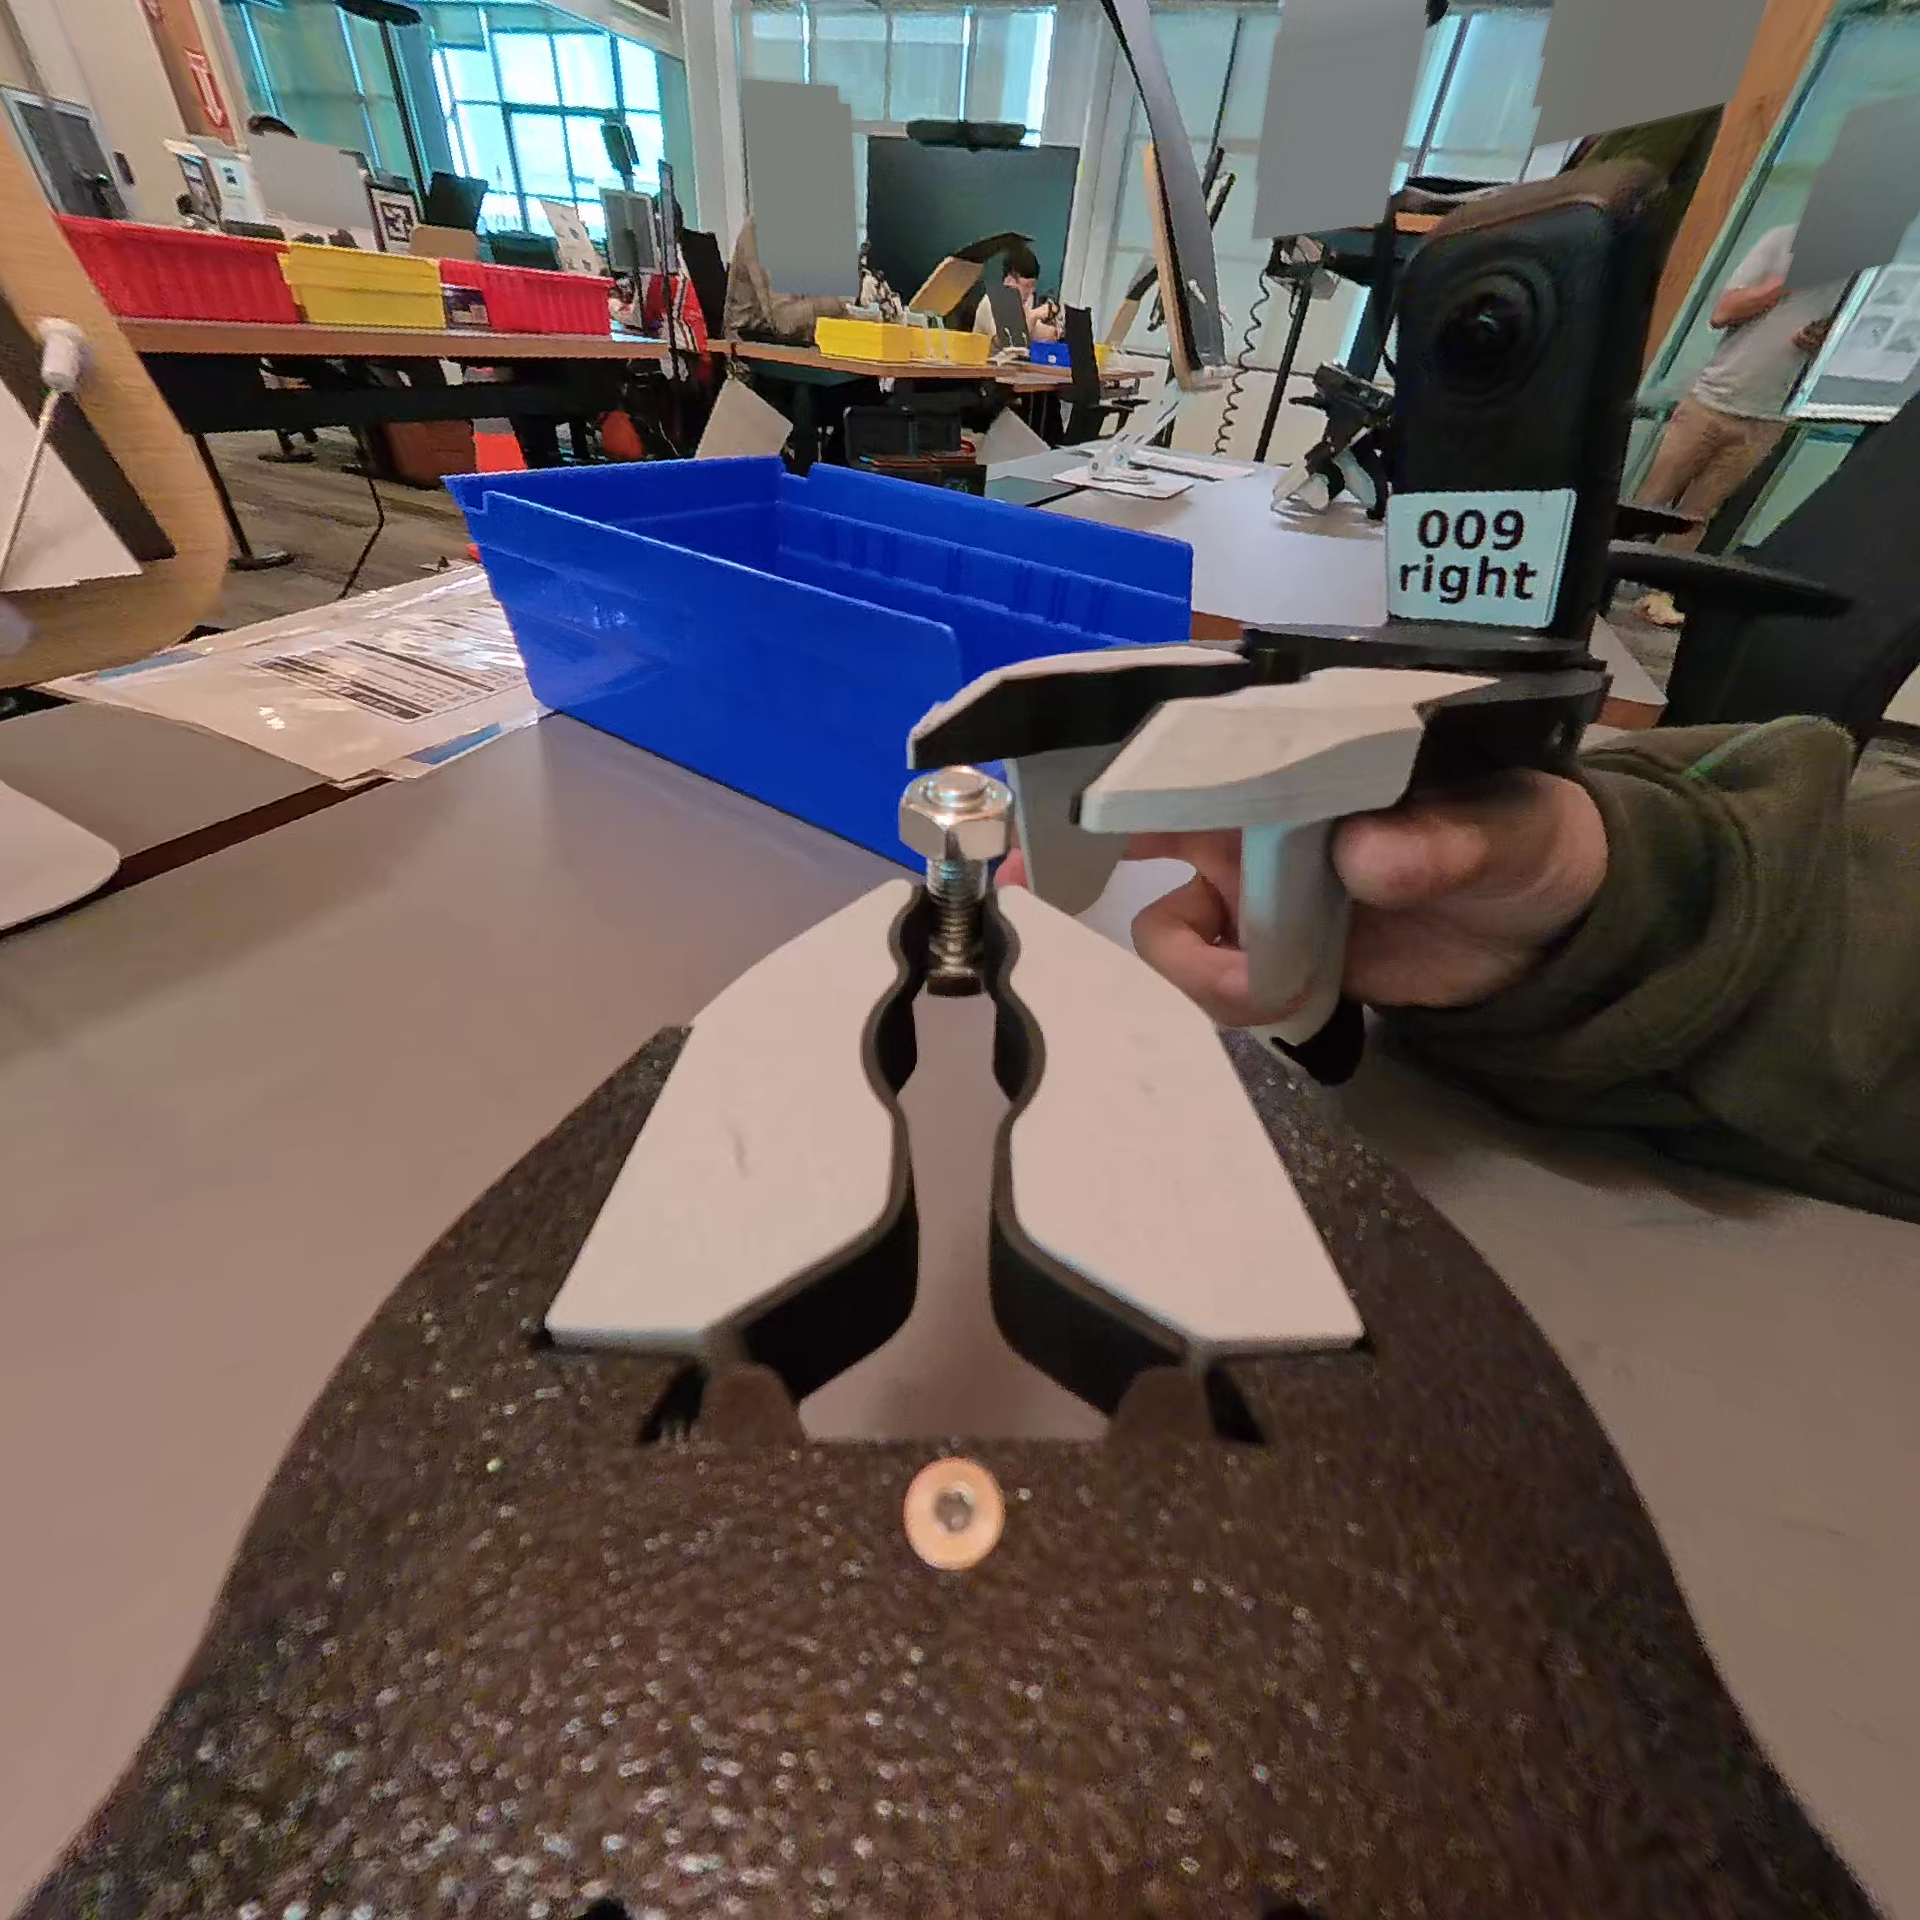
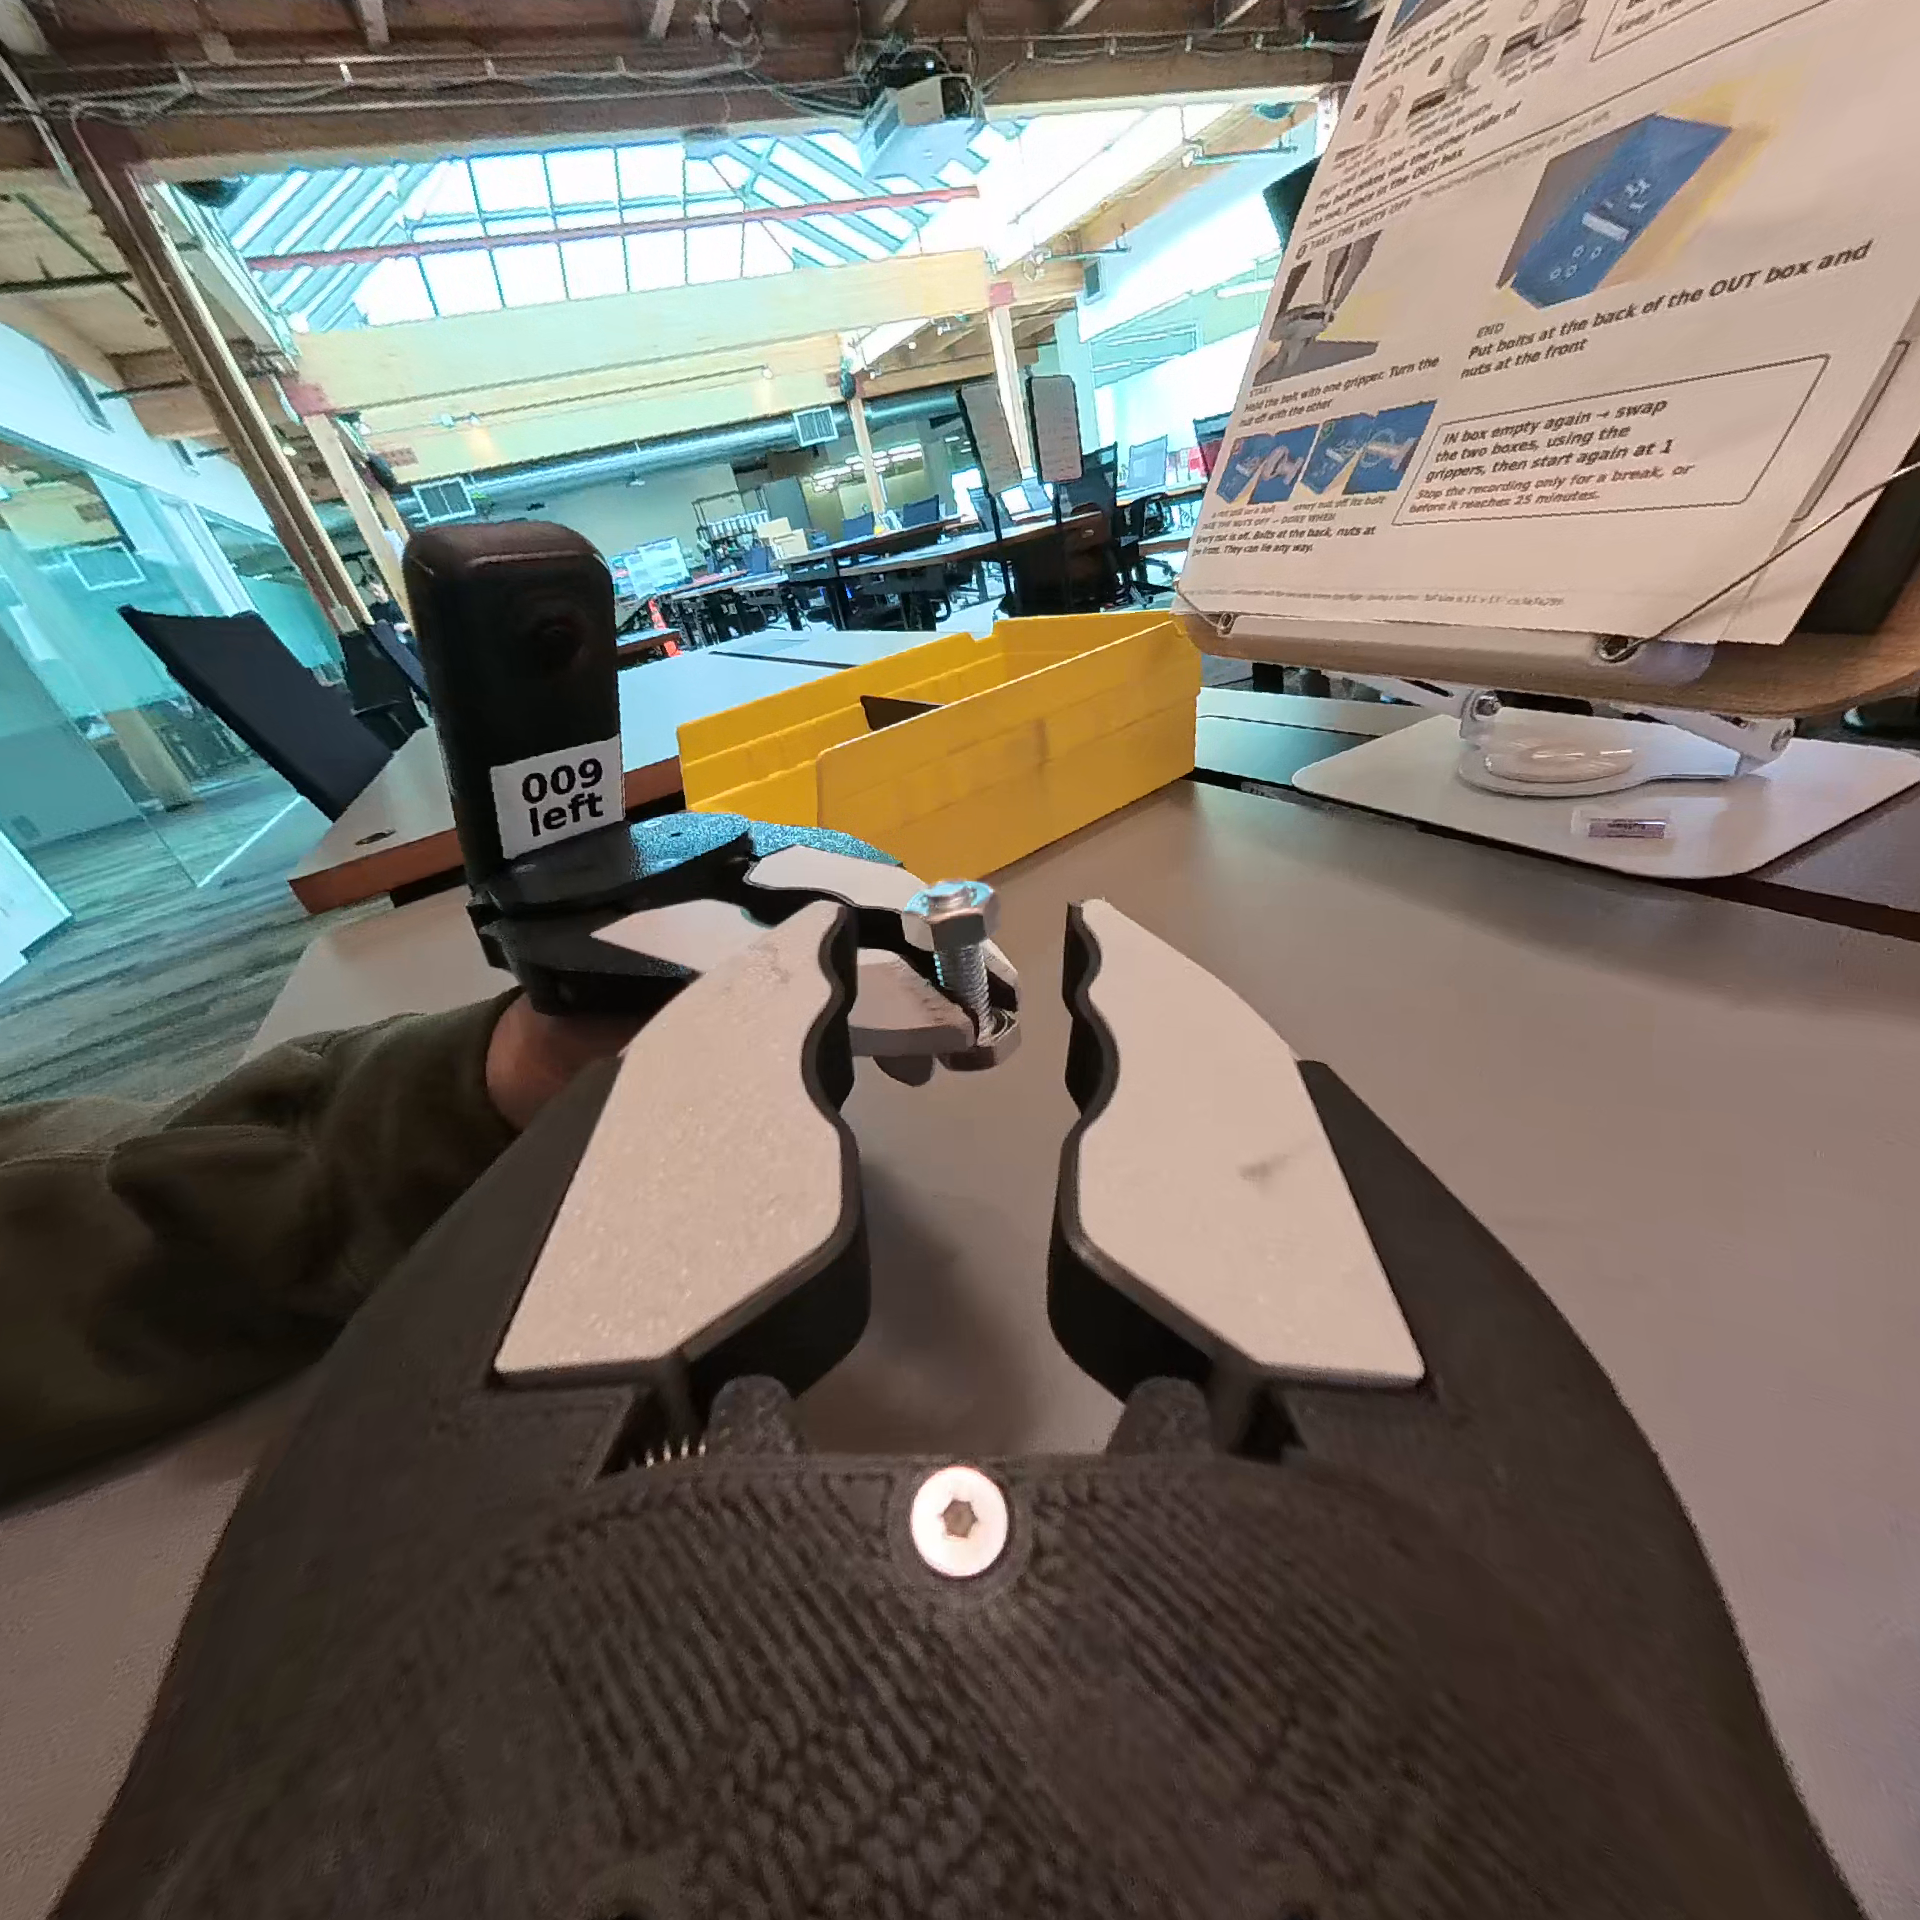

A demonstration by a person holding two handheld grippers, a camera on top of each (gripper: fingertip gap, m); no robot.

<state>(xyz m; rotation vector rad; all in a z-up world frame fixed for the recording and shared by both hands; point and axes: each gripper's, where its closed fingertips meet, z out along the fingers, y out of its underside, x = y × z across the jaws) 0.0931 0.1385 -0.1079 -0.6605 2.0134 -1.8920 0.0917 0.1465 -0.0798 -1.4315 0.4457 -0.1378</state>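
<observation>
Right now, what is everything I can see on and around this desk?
bolt: one, silver, upright, threaded end pinched between the left tongs' tips
nut: one, silver, threaded near the bolt's upper end
blue bin: one, on the desk behind the bolt
yellow bin: one, on the desk behind the left tongs
instruction sheet: one, white, on a tilted stand at the right
plastic sleeve with paper: one, clear, flat left of the blue bin
desk: one, grey
left tongs: black and grey, shut on the bolt
right tongs: black and grey, open, just short of the nut
hand: in an olive sleeve, holding the right tongs
</observation>
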